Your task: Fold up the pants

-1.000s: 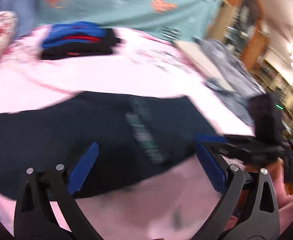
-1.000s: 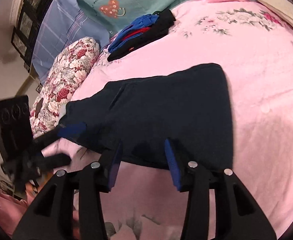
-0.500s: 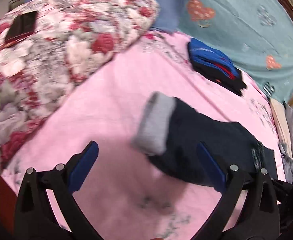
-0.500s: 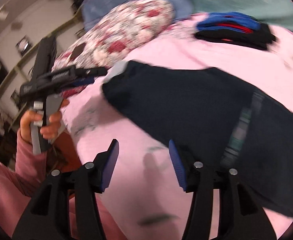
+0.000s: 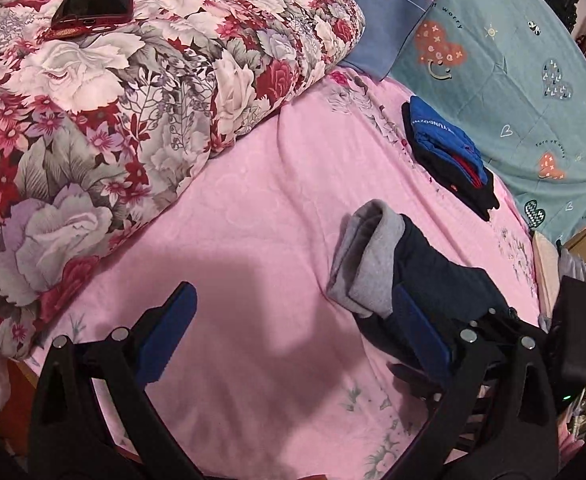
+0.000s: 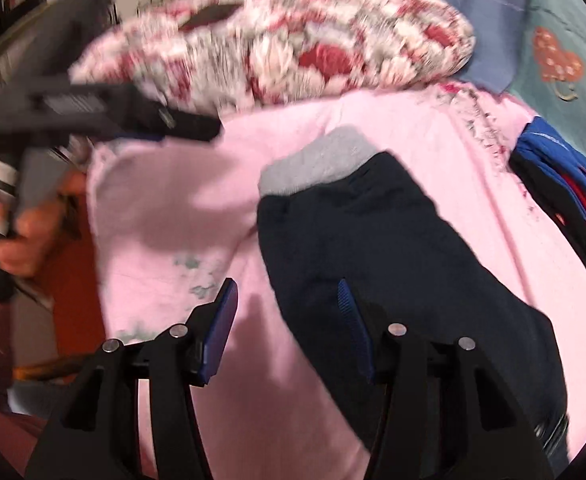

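The dark pants [image 6: 393,248], grey waistband [image 5: 367,256] uppermost, lie on the pink bed sheet [image 5: 261,208]. The right hand-held gripper [image 6: 289,320] has just been widening its jaws, which stand apart over the pants' near edge, nothing clamped. The left hand-held gripper [image 5: 293,332] gapes wide beside the waistband. Only the left view shows a phone [image 5: 95,0] sharply on the floral quilt [image 5: 133,92]; only the right shows the hand [image 6: 21,232].

Left tool [image 5: 293,328] open over pink bed sheet [image 5: 253,208] | navy pants [image 5: 437,276], grey cuff [image 5: 367,256], beside right finger | phone [image 5: 95,0] on floral quilt [image 5: 133,100]
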The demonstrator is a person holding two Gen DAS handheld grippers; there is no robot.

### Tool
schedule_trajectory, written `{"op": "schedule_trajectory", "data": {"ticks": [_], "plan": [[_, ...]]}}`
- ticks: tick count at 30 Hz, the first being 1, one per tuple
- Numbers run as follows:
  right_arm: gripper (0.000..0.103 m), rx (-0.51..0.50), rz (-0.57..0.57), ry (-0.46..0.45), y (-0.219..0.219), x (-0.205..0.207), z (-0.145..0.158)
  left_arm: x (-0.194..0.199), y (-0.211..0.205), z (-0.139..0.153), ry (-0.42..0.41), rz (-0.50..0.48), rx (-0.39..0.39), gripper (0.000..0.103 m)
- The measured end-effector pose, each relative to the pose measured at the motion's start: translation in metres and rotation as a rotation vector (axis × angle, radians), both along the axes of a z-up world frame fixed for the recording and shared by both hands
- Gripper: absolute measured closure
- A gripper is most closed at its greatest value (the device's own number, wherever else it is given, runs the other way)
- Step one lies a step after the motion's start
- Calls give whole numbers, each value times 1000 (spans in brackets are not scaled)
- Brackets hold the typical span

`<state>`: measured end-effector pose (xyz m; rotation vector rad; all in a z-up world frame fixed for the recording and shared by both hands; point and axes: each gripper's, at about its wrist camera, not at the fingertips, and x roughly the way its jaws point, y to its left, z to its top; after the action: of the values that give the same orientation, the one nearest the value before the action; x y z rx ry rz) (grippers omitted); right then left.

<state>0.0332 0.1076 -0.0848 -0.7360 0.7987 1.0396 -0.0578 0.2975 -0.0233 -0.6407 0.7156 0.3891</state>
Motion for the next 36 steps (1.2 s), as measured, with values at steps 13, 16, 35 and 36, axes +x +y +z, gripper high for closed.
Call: {"op": "schedule_trajectory", "data": {"ticks": [13,16,35,36], "plan": [[75,13,-6,-89,11,17,-7,42,9,-15,-21,-95,-160,3],[83,93,-34,-37,1,26,8,53,6,-19,-43,-154,-243,3],[83,225,-72,-39,-29,26,24,146,-53,-53,-88,-395,-597,5],[83,227,-75,-37,-31,26,25,145,-51,-52,-88,-396,-590,6]]}}
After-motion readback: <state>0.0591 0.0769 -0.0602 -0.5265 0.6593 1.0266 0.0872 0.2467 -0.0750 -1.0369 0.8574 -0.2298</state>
